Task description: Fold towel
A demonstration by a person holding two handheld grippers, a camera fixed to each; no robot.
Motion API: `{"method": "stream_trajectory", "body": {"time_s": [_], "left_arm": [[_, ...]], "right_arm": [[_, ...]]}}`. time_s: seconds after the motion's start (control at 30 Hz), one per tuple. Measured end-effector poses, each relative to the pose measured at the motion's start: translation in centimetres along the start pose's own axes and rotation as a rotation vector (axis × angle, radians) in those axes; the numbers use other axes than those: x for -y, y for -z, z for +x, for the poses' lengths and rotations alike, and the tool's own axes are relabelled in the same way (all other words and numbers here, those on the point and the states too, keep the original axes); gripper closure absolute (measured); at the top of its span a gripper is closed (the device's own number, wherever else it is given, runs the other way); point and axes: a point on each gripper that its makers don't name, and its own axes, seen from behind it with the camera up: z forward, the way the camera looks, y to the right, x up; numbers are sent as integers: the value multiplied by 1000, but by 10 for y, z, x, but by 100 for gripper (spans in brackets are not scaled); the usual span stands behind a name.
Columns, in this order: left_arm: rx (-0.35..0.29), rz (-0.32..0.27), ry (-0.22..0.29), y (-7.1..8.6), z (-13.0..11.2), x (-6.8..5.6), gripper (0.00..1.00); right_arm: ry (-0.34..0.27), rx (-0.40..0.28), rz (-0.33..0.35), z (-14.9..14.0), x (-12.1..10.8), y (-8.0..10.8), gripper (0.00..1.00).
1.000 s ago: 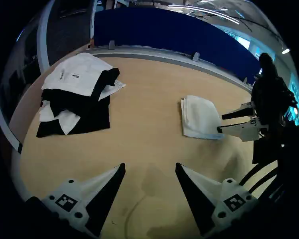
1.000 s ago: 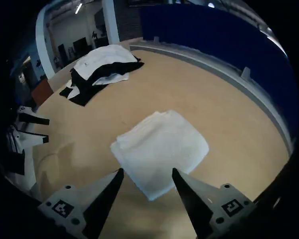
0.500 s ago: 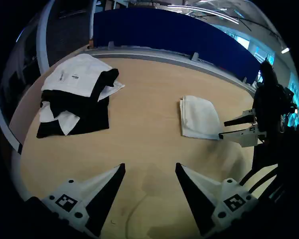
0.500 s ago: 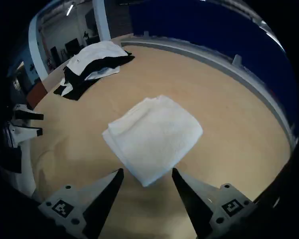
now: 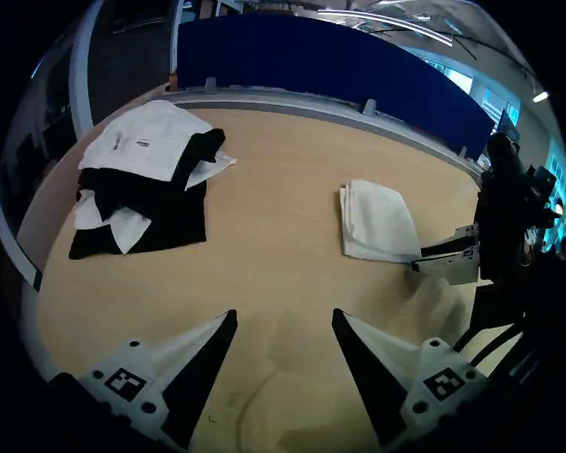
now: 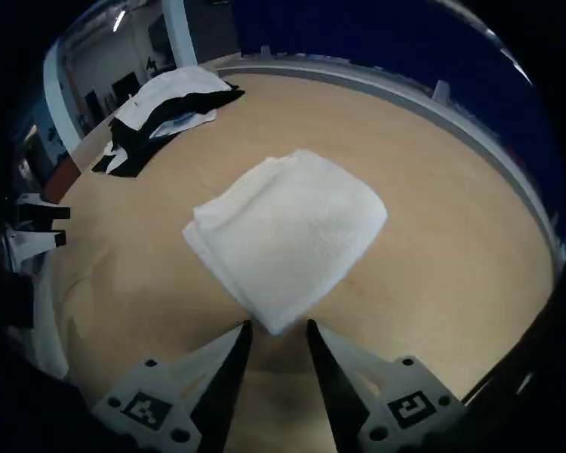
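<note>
A white towel (image 6: 290,226), folded into a thick square, lies flat on the light wooden table (image 6: 449,249). My right gripper (image 6: 277,326) is at its near corner, jaws narrowed but still apart, and the corner tip lies just at the gap between the fingertips. In the left gripper view the towel (image 5: 375,220) lies at mid right, with the right gripper (image 5: 422,257) at its near edge, held by a person in dark clothes. My left gripper (image 5: 283,313) hovers open over bare table, well away from the towel. It also appears far left as the left gripper (image 6: 41,226).
A pile of black and white garments (image 5: 143,174) lies at the table's far left, also seen as the garment pile (image 6: 162,109). A blue partition (image 5: 321,60) with a grey rail runs along the table's back edge. Bare wood separates the pile from the towel.
My right gripper has moved in to the towel's near corner and its jaws have narrowed. The left gripper has stayed put and open.
</note>
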Motion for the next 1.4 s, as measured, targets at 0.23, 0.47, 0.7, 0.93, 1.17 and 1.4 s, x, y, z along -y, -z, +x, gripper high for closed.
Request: {"method": "stream_trajectory", "body": {"time_s": [0.23,0.47,0.7,0.93,1.17,1.4], "left_arm": [[1,0,2,-1,0,1,7],[0,-2,1,-1,1,0,7],[-2,-3,1,2,3,0,7],[-17,-2,-2,4,10,1,7],[-36,-12,-7,6,17,-3,7],[-52,-24,-10,8,21,-9,7]], "right_arm": [[-33,-12,-3,2,-1,-1,77],[-49,-25,-2,4,-1,0,94],[-42,-63,9,22,0,13,95],[-14,-165,10,71,2,45,95],[39,-262,-1,127,0,92,95],[80,-310,-23,153,-6,130,95]]}}
